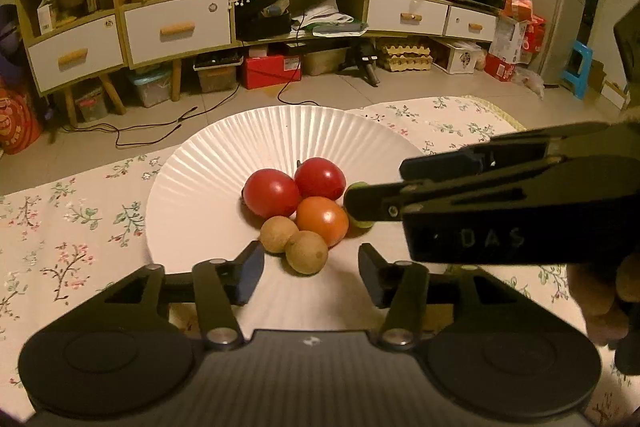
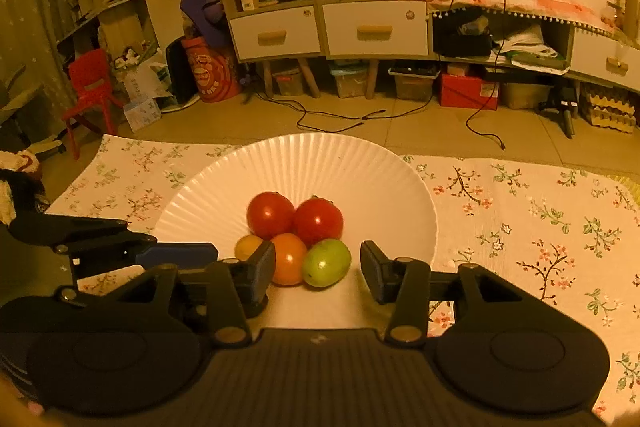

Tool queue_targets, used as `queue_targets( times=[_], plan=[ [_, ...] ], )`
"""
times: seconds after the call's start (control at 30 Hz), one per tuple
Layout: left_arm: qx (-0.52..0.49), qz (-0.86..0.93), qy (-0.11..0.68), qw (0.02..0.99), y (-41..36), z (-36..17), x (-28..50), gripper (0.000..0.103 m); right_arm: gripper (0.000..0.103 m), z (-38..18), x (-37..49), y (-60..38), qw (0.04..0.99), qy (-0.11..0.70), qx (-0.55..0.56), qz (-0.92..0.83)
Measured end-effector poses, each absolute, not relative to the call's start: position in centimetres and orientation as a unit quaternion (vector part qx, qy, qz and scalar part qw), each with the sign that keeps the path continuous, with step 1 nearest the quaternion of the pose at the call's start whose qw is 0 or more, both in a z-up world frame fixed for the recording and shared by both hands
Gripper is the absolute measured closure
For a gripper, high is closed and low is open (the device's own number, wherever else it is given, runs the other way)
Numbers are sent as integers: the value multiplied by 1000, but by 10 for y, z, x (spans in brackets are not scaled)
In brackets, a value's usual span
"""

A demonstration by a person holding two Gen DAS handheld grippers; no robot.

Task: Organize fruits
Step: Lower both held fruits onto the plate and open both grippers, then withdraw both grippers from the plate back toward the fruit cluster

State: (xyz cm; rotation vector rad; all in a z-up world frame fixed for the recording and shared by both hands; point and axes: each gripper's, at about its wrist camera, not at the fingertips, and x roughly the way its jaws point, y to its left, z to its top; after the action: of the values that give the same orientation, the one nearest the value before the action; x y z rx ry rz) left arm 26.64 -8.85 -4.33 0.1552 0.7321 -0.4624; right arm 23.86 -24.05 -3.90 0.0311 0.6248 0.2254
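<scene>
Left claw (image 1: 310,273): released; we see the two round brown fruits (image 1: 306,251) just ahead.
Right claw (image 2: 318,271): released; we see the green oval fruit (image 2: 326,262) between its fingers, untouched.

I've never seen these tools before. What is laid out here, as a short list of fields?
surface: flowered tablecloth
dish: white fluted plate
fruits on plate: two red tomatoes, orange tomato, green fruit, two brown round fruits
arrangement: one touching cluster on the plate's near part
left tool: open, a brown fruit between its fingers, not gripped
right tool: open, the green fruit between its fingers, not gripped
</scene>
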Motion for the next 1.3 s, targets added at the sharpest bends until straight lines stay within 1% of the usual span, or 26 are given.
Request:
queue_targets(
  times=[0.07, 0.17, 0.23, 0.33, 0.37, 0.5, 0.63, 0.7, 0.87, 1.23, 1.3],
  plan=[
    [76, -223, 355, 904, -87, -42, 263, 46, 51, -36, 236, -238, 946, 304, 12, 110],
    [77, -220, 353, 906, -83, -38, 259, 40, 47, -31, 231, -234, 947, 302, 6, 109],
    [74, -220, 351, 907, -80, -35, 256, 37, 42, -28, 228, -231, 948, 300, 3, 106],
    [75, -218, 346, 909, -75, -30, 249, 27, 38, -24, 224, -228, 948, 299, 1, 107],
    [76, -218, 344, 910, -74, -28, 246, 23, 35, -22, 222, -227, 948, 298, 0, 107],
    [77, -220, 341, 911, -67, -22, 237, 19, 27, -20, 214, -222, 949, 296, -8, 107],
    [77, -219, 340, 911, -60, -19, 228, 10, 23, -18, 206, -219, 949, 295, -13, 106],
    [75, -222, 339, 911, -56, -19, 224, 9, 19, -18, 201, -217, 950, 294, -16, 104],
    [76, -220, 340, 911, -45, -19, 213, 5, 16, -20, 191, -214, 950, 295, -21, 99],
    [69, -221, 354, 906, -17, -23, 180, 5, 7, -24, 162, -199, 948, 307, -38, 79],
    [64, -220, 356, 906, -12, -24, 174, 5, 4, -25, 158, -196, 947, 311, -39, 73]
  ],
)
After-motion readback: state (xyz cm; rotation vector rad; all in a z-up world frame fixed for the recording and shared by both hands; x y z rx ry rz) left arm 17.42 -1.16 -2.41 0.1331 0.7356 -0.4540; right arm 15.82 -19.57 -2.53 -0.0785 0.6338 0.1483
